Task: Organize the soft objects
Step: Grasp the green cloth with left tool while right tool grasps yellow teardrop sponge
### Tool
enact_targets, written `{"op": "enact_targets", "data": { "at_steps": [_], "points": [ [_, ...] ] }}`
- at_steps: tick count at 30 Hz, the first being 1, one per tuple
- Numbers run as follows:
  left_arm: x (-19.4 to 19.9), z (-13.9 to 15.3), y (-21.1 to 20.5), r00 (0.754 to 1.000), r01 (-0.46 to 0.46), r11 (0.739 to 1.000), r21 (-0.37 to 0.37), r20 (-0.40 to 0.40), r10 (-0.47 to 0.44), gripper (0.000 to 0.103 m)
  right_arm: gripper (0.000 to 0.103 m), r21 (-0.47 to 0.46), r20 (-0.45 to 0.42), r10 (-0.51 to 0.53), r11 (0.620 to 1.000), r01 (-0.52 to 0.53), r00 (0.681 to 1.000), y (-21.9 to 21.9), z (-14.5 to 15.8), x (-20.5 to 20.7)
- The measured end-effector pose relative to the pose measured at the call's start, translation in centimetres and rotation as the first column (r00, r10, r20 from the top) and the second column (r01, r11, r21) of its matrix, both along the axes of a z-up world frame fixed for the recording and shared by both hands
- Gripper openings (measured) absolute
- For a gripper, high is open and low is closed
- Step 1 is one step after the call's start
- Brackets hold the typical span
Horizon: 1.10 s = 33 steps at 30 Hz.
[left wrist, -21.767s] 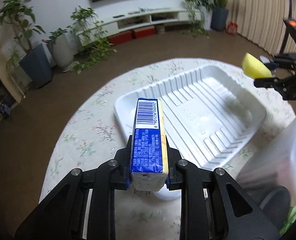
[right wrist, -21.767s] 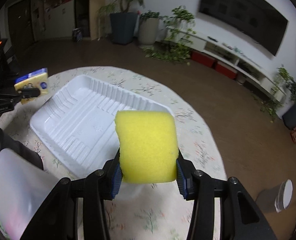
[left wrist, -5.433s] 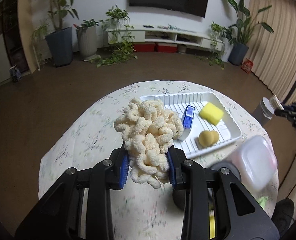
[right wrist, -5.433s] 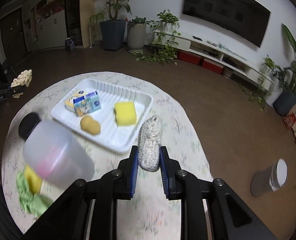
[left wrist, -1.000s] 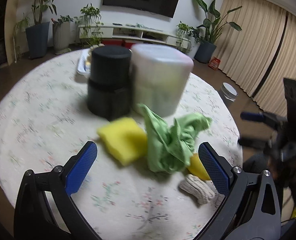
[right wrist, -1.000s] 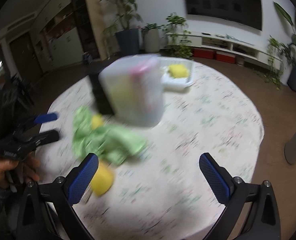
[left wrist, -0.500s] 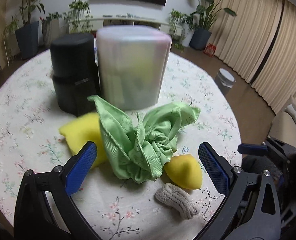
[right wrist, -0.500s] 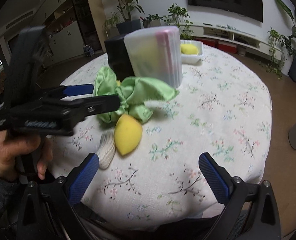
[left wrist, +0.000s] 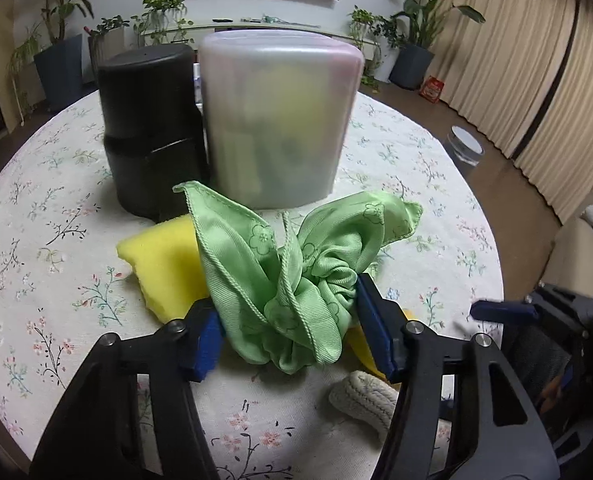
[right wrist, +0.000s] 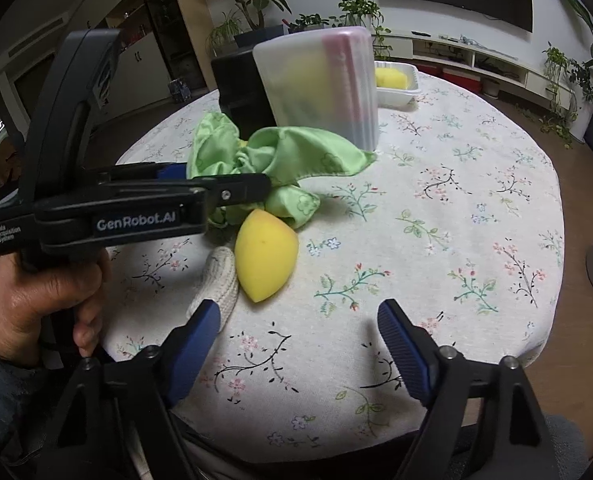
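A crumpled green cloth [left wrist: 296,264] lies on the flowered table, over a yellow sponge [left wrist: 164,264]. My left gripper [left wrist: 292,336] is partly closed around the cloth's near bunch, its blue pads touching both sides. The cloth [right wrist: 272,160] and left gripper [right wrist: 224,184] also show in the right wrist view. A yellow egg-shaped sponge [right wrist: 264,256] and a knitted white roll [right wrist: 220,276] lie beside the cloth. My right gripper [right wrist: 298,320] is open and empty, just short of the egg sponge.
A black cylinder [left wrist: 148,128] and a frosted plastic container [left wrist: 276,120] stand behind the cloth. A white tray [right wrist: 400,90] holding a yellow sponge sits at the far side. A grey bin [left wrist: 462,150] stands on the floor.
My left gripper has moved forward and closed in around the green cloth. My right gripper has moved nearer to the egg sponge and stays open.
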<state>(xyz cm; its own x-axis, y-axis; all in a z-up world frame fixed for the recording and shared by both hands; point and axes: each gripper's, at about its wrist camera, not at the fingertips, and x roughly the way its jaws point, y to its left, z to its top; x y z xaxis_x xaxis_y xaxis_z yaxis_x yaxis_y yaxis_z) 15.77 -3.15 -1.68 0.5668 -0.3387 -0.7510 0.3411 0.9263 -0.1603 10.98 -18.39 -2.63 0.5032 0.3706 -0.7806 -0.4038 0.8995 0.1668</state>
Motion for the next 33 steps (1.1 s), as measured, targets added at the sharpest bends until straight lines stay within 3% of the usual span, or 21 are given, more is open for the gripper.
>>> {"op": "enact_targets", "data": {
  "at_steps": [4,10,17,26,28,30,33],
  "points": [
    [-0.2,-0.1,-0.7,1.0,0.006,0.999,0.033,0.005,-0.006,0.041,0.082,0.002,0.003,-0.021,1.0,0.021,1.0,-0.4,0.3,0.4],
    [-0.5,-0.1,-0.1,1.0,0.003,1.0,0.012,0.002,-0.003,0.03,0.069,-0.024,0.012,-0.018,1.0,0.018,1.0,0.2,0.7,0.9],
    [-0.9,0.1,1.7,0.999,-0.045,0.998,-0.033,0.005,0.045,0.028,0.061,-0.026,0.005,0.013,1.0,-0.013,1.0,1.7,0.7,2.1],
    [-1.2,-0.3,2.3,0.998,-0.059,0.997,-0.051,0.012,0.06,0.028,0.064,-0.019,-0.067,0.076,0.997,-0.078,0.995,4.6,-0.5,4.0],
    [-1.2,-0.3,2.6,0.998,-0.062,0.996,-0.06,0.014,0.063,0.028,0.059,0.004,-0.075,0.071,0.997,-0.071,0.995,4.3,-0.5,4.3],
    [-1.4,-0.4,2.7,0.998,-0.061,0.996,-0.064,0.015,0.062,0.028,0.047,0.038,-0.096,0.077,0.997,-0.074,0.992,4.0,-0.8,4.6],
    [-1.5,-0.5,2.8,0.998,-0.062,0.996,-0.069,0.012,0.063,0.028,0.042,0.041,-0.093,0.093,0.995,-0.09,0.991,4.2,-0.6,4.4]
  ]
}}
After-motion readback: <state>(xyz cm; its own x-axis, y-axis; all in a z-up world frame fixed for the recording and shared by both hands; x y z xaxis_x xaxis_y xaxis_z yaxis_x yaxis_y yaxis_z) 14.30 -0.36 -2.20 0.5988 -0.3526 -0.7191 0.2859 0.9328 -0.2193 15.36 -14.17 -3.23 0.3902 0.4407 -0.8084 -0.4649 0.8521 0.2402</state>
